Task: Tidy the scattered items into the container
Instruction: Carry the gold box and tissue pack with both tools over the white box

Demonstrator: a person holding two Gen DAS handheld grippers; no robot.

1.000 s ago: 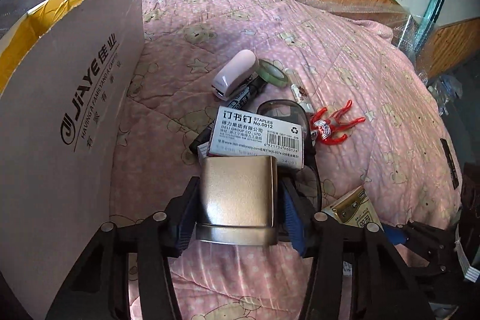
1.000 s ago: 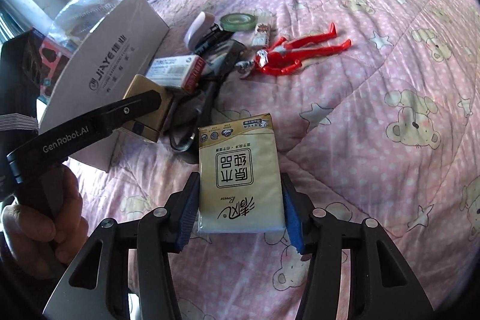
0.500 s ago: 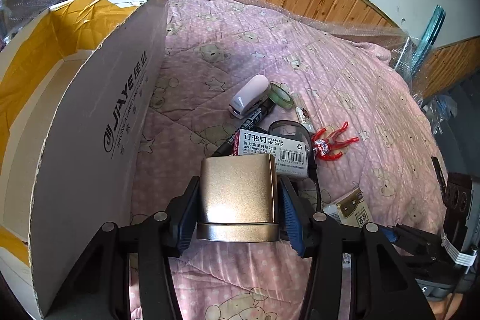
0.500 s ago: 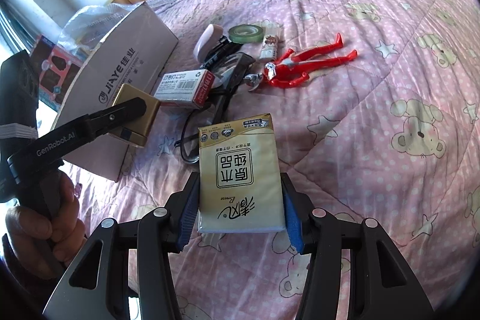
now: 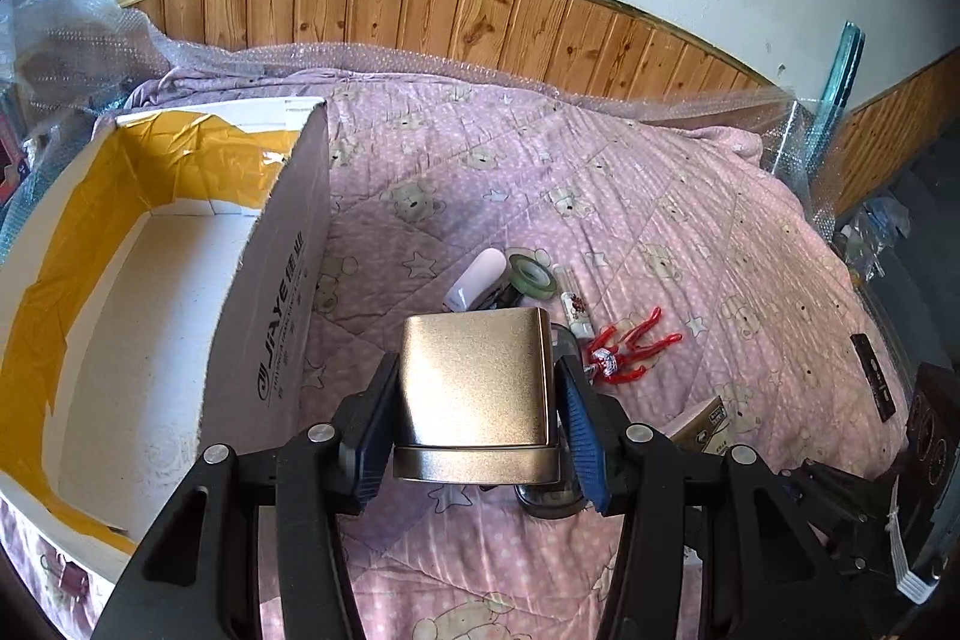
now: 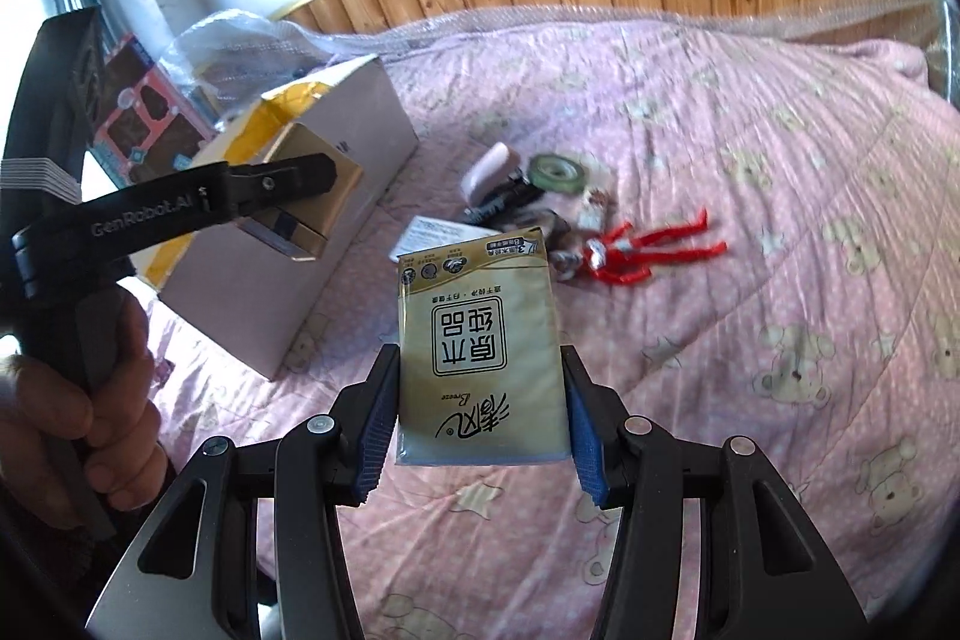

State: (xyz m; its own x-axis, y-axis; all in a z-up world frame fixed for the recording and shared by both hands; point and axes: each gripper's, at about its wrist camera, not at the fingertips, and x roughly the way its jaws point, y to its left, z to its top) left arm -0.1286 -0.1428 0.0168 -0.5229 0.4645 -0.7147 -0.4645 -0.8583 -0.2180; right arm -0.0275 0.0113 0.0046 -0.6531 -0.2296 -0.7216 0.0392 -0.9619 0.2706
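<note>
Your left gripper (image 5: 477,436) is clamped on a gold metal box (image 5: 474,382), both blue pads pressed against its sides, and it hangs above the pink quilt (image 5: 660,244) just right of the cardboard box (image 5: 282,292). Your right gripper (image 6: 480,424) is clamped on a pack of tissues (image 6: 480,346), lifted clear of the quilt.

In the right wrist view your left hand (image 6: 90,400) grips the other tool's handle at the left edge, with the gold box beside the carton's top rim.

The carton sits at the left edge of the bed, open on top, its inside white with yellow tape.

Past the gold box, toward the middle of the quilt, lie a pale stapler (image 5: 477,277), a green tape roll (image 5: 531,274), a small tube (image 5: 573,307) and a red toy figure (image 5: 630,349), close together. Beyond the bed runs wooden wall panelling (image 5: 480,16).
</note>
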